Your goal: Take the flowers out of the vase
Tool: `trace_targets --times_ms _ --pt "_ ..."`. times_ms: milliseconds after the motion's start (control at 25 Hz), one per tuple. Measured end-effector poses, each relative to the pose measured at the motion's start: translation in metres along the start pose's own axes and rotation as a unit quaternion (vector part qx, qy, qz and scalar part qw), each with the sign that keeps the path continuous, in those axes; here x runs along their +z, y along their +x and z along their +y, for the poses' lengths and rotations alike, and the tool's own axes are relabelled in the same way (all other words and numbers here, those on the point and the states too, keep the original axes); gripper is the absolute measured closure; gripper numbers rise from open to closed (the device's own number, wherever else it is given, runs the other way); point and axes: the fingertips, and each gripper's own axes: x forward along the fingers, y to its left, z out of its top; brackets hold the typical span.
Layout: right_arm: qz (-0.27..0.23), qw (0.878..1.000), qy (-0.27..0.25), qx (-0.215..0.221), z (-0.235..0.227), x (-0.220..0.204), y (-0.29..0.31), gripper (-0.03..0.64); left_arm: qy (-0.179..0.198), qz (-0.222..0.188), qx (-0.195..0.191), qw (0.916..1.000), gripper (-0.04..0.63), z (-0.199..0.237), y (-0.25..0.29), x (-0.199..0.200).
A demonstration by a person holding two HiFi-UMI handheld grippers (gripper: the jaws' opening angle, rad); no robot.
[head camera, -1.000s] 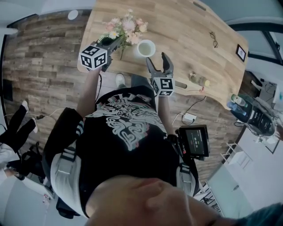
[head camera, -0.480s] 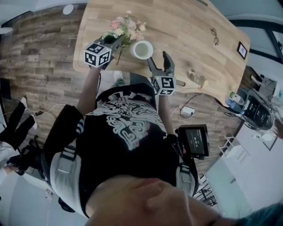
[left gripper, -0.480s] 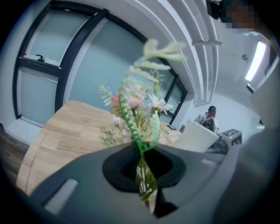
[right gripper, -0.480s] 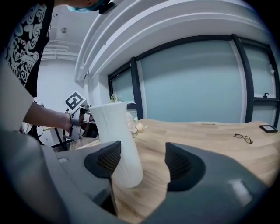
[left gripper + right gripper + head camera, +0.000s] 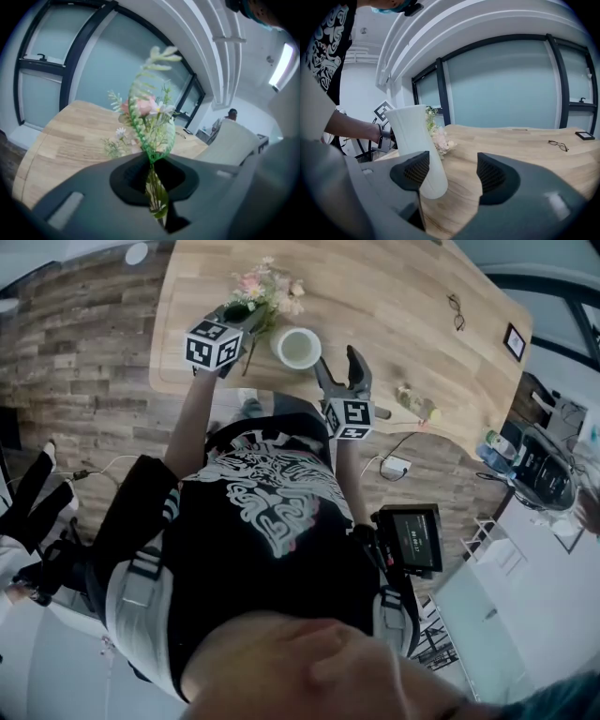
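one white vase (image 5: 300, 347) stands upright on the wooden desk (image 5: 394, 296), close to the desk's near edge. from the head view its round mouth shows only a pale inside. in the right gripper view the vase (image 5: 415, 145) rises as a tall, slightly flared white body with its foot on the wood.

the flowers (image 5: 267, 287), a small bunch of pink and white blossoms with green fern-like sprigs, are outside the vase, at about 11 o'clock from it in the head view. whether the blossoms touch the desk cannot be told.

the left hand-held gripper (image 5: 246, 320) sits at about 10 o'clock from the vase. its own view shows the jaws pressed together on the thin green stems of the flowers (image 5: 150, 112), the stems running down through the gap between the pads and the blossoms fanning out above the left hand-held gripper (image 5: 152, 164).

the right hand-held gripper (image 5: 337, 367) is at about 4 o'clock from the vase. its jaws stand spread wide, with bare desk between the pads. the vase stands just beyond the left pad and partly behind it; contact cannot be told. this right hand-held gripper (image 5: 447, 171) holds nothing.

a pair of glasses (image 5: 455, 315) lies well apart, at about 2 o'clock from the vase.
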Motion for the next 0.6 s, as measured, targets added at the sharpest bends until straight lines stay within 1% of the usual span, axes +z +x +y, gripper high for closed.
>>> trace_targets --times_ms 240,600 --pt "-0.006 1.000 0.002 -0.006 -0.006 0.002 -0.001 0.301 -0.040 0.007 0.006 0.9991 0.577 0.013 0.014 -0.009" --pt "0.003 1.000 0.010 -0.008 -0.005 -0.003 -0.003 0.301 -0.051 0.021 0.004 0.9985 0.577 0.013 0.026 -0.016"
